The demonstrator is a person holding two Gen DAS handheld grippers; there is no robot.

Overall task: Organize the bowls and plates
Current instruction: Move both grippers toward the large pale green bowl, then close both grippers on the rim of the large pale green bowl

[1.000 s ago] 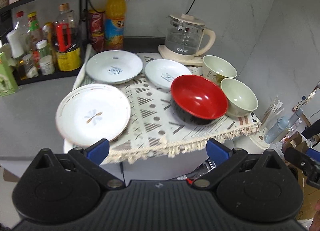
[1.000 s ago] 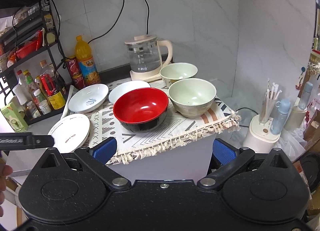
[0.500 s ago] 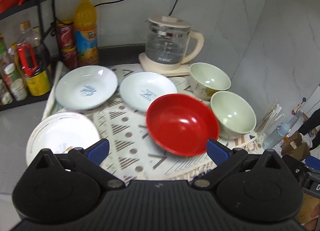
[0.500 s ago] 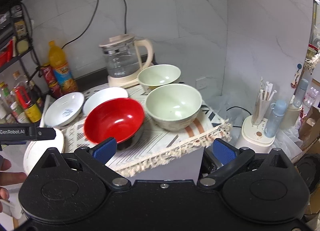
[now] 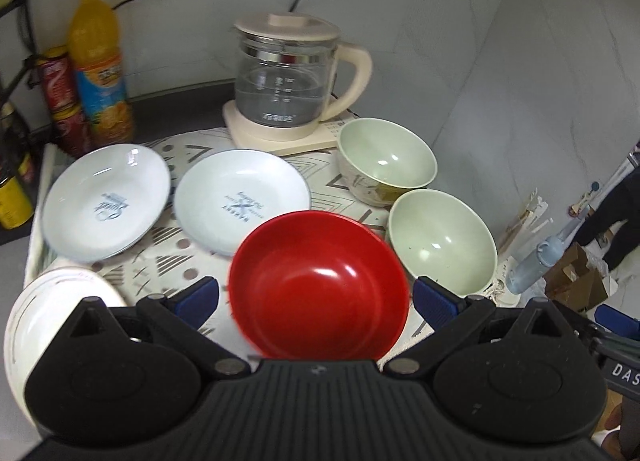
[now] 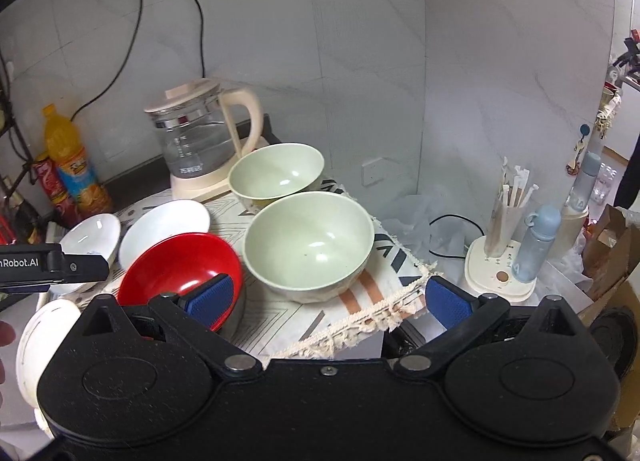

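I count three bowls on the patterned cloth (image 5: 188,257) of the table: one red bowl (image 5: 320,285) and two pale green bowls. In the left wrist view the red bowl sits at 6 o'clock, between the fingers of my left gripper (image 5: 316,295), which stand wide apart and hold nothing. The near green bowl (image 5: 442,247) is at 3 o'clock from it, the far green bowl (image 5: 386,161) at 1 o'clock. I count three plates: two white plates (image 5: 106,201) (image 5: 242,199) at 10 and 11 o'clock, and one rimmed plate (image 5: 52,305) at 9 o'clock. My right gripper (image 6: 326,295) is also spread open and empty, with the near green bowl just ahead at 12 o'clock. One kettle (image 5: 290,81) stands behind.
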